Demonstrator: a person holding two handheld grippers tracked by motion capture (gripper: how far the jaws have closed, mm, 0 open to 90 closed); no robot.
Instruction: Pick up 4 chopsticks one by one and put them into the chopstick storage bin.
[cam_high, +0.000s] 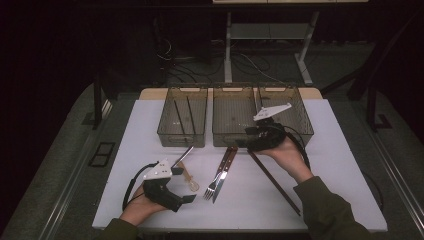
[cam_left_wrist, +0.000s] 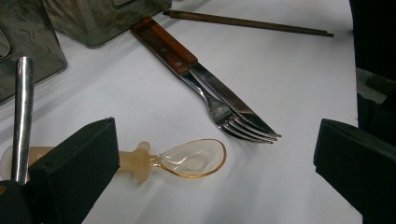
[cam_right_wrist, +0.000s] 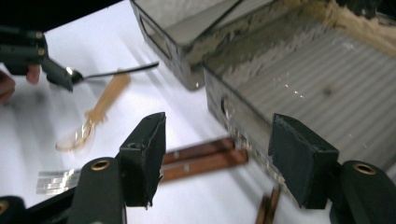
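Left gripper view: spoon (cam_left_wrist: 187, 159) between jaws

3 bins (cam_high: 183, 117), 1 fork (cam_high: 216, 181), 1 knife (cam_high: 225, 170), 1 amber spoon (cam_high: 187, 176) (chopstick count unclear).

High view: up above, at the person's side, looking forward and down on the whole table (cam_high: 150, 210), far off. Beyond it, floor and dark room.

Left gripper view: low and very near the table top, looking along two black jaws at the spoon (cam_left_wrist: 194, 158), fork (cam_left_wrist: 233, 123) and knife (cam_left_wrist: 177, 49).

Right gripper view: also low and near, tilted, looking past its jaws at the bins (cam_right_wrist: 299, 93), with the left gripper (cam_right_wrist: 58, 74) far off.

Shared by all three: spoon, knife, fork, bin walls, white top.
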